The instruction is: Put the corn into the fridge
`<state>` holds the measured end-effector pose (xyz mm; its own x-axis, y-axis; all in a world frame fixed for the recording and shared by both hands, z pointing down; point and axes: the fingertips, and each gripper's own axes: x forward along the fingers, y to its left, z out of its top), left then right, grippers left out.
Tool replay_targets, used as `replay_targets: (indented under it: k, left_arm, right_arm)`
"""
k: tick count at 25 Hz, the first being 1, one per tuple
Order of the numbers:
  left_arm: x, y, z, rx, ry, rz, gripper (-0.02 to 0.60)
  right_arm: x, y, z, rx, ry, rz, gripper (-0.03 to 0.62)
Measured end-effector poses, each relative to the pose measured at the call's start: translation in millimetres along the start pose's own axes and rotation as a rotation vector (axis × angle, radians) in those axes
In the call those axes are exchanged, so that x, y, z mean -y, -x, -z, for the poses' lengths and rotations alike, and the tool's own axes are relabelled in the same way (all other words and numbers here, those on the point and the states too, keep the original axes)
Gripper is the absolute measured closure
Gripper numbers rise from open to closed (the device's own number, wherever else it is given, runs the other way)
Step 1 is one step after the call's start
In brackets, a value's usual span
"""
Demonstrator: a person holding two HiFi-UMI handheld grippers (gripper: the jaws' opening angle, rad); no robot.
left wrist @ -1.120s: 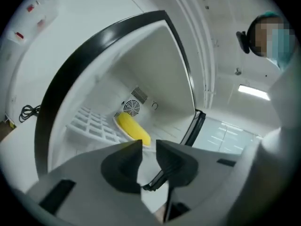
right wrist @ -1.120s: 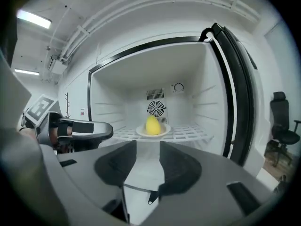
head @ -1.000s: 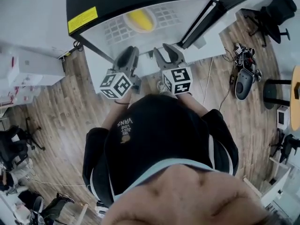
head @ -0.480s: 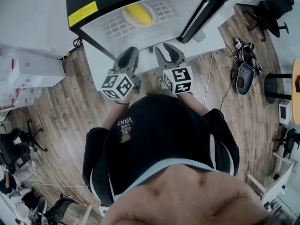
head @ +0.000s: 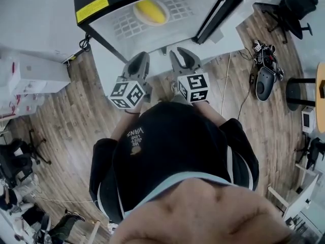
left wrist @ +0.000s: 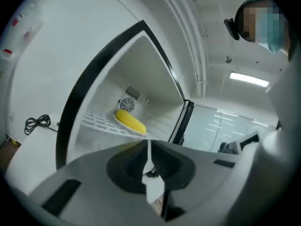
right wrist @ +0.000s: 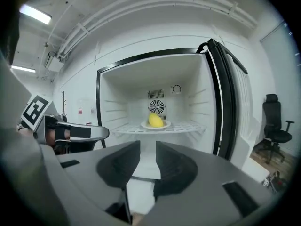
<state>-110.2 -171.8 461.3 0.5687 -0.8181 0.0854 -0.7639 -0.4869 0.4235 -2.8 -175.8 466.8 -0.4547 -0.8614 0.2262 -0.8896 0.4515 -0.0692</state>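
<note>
The yellow corn (head: 151,11) lies on a white plate (right wrist: 165,125) on the wire shelf (right wrist: 188,127) of the open fridge (head: 96,19), in front of the small fan at the back. Both grippers hover outside the fridge opening, pointing at it, and neither touches the corn (right wrist: 155,120). My left gripper (head: 142,59) is shut with nothing in it; in its own view the left gripper (left wrist: 148,145) shows only a thin slit, with the corn (left wrist: 130,121) beyond. My right gripper (head: 182,56) is empty; its jaws have just been closing, and the right gripper (right wrist: 147,147) still shows a clear gap.
The fridge door (head: 223,9) stands open to the right. A black office chair (right wrist: 276,121) sits beyond the door. Gear and cables (head: 264,80) lie on the wooden floor at right, and white cabinets (head: 30,78) stand at left. A black cord (left wrist: 37,122) hangs beside the fridge.
Both grippers have drawn back a little from the fridge opening. The right gripper's jaws stand narrower than before. The corn has stayed on its plate.
</note>
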Motion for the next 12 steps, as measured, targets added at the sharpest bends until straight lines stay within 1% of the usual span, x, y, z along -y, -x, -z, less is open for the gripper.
replay_targets:
  k: [5,12]
  left_arm:
    - [5.6,1.4,3.1,-0.016,-0.038,0.013,0.549]
    - [8.6,5.7,8.0,-0.025,-0.037,0.019,0.551]
  right_arm:
    - [-2.9,3.2,1.9,0.0,0.001,0.007,0.508]
    - [-6.9,10.6,6.3,-0.006,-0.004,0.016,0.532]
